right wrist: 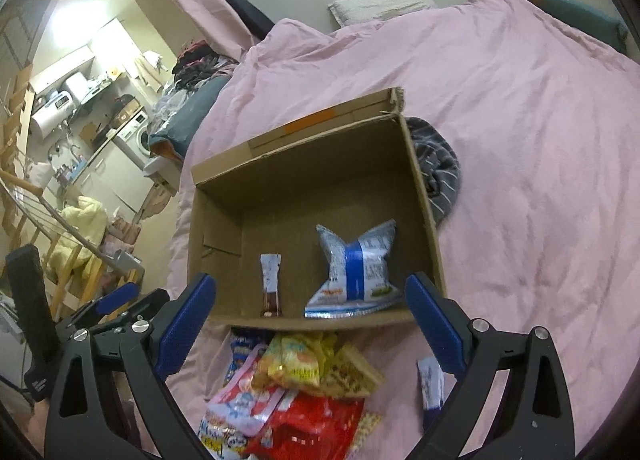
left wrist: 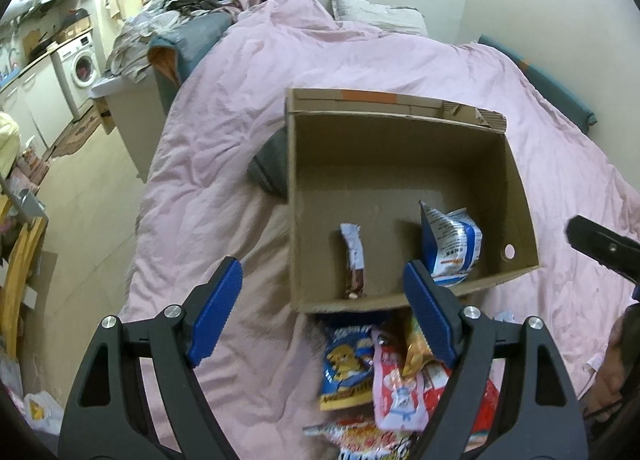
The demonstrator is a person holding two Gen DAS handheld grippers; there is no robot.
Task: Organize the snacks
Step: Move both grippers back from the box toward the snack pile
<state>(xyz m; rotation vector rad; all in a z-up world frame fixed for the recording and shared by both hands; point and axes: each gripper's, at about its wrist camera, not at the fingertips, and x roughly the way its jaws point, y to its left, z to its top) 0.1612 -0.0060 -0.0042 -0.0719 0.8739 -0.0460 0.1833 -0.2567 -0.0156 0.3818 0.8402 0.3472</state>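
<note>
A cardboard box point(left wrist: 400, 164) sits open on the pink duvet point(left wrist: 224, 108) that covers the bed, and the job looks barely started. Only 2 snacks are inside it: a slim brown-and-white bar point(left wrist: 354, 260) lying against the box's near wall, and a blue-and-white bag point(left wrist: 452, 246) standing toward the near right corner of the box.

The rest is still outside, heaped on the duvet just in front of the box's near edge: a blue-and-yellow packet point(left wrist: 348, 364), a pink pouch point(left wrist: 396, 384), a yellow bag point(right wrist: 296, 360) and a big red packet point(right wrist: 320, 424), all overlapping. 1 small blue-and-white packet point(right wrist: 430, 384) lies apart, to the right of the heap.

Both tools hang above that heap and neither has anything in it. The left gripper point(left wrist: 324, 312) has its blue pads spread wide, and the right gripper point(right wrist: 310, 324) is spread just as wide, with nothing between them.

By my count at least 5 packets remain, so I would call this well under half done, though the heap may hide more underneath
</note>
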